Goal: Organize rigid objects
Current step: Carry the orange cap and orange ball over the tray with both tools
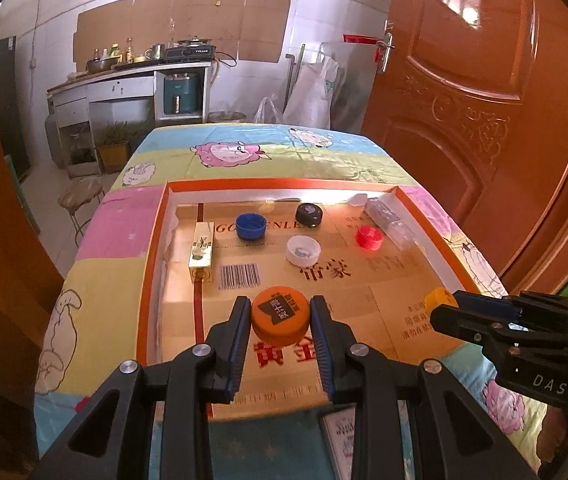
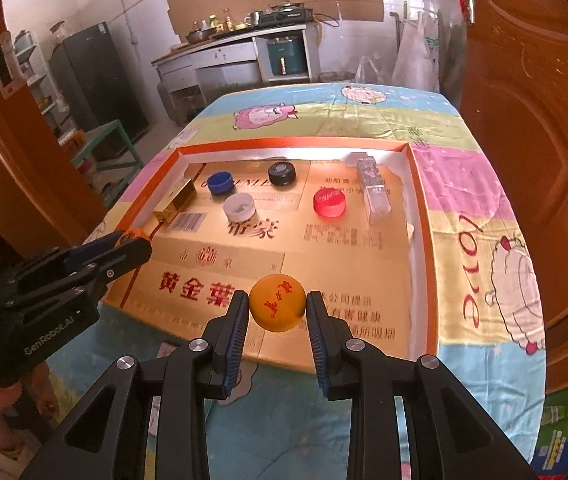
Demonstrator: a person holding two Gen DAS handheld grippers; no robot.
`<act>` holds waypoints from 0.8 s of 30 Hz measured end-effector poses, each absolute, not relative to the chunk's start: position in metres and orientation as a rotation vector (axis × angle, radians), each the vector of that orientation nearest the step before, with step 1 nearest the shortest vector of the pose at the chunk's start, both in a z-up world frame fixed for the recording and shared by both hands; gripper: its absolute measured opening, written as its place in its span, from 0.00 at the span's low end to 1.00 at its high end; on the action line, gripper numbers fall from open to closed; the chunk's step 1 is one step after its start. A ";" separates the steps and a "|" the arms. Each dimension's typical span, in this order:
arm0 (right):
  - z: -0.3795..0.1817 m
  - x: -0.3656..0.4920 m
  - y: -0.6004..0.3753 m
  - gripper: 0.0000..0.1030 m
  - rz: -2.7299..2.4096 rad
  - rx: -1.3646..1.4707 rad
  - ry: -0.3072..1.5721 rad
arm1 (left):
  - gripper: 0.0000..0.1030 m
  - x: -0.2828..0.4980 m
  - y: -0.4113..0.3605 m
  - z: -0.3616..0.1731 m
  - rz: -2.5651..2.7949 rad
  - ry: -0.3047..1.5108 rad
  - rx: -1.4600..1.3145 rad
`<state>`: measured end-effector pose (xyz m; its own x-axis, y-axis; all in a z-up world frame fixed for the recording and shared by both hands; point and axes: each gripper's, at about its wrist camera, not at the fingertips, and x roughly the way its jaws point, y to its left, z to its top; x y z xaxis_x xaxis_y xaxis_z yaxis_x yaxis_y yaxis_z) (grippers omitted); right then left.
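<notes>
1. Left claw (image 1: 280, 317) clamps a round orange ribbed plastic cap (image 1: 280, 319), dark label with unreadable characters, above the near end of the tray (image 1: 155, 240)
2. Right claw (image 2: 277, 309) grips a smooth orange ball (image 2: 277, 308) with red marks, above the tray's near edge
3. Shallow orange-rimmed cardboard tray on the desk, gold liner printed "黄金葉", barcode; holds blue cap (image 1: 250, 226), white cap (image 1: 303, 251), red cap (image 1: 369, 237), black puck (image 1: 309, 214), gold box (image 1: 200, 254), clear case (image 1: 390, 222)
4. Cartoon sheep cloth (image 1: 219, 152); liner's small print is blurred
</notes>
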<state>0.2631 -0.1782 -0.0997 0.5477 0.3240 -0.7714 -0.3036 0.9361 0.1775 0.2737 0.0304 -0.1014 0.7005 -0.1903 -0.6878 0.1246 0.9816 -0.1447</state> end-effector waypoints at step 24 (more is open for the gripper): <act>-0.111 0.323 -0.160 0.29 0.418 -0.005 0.918 | 0.30 0.328 0.032 -0.115 -0.152 0.823 -0.094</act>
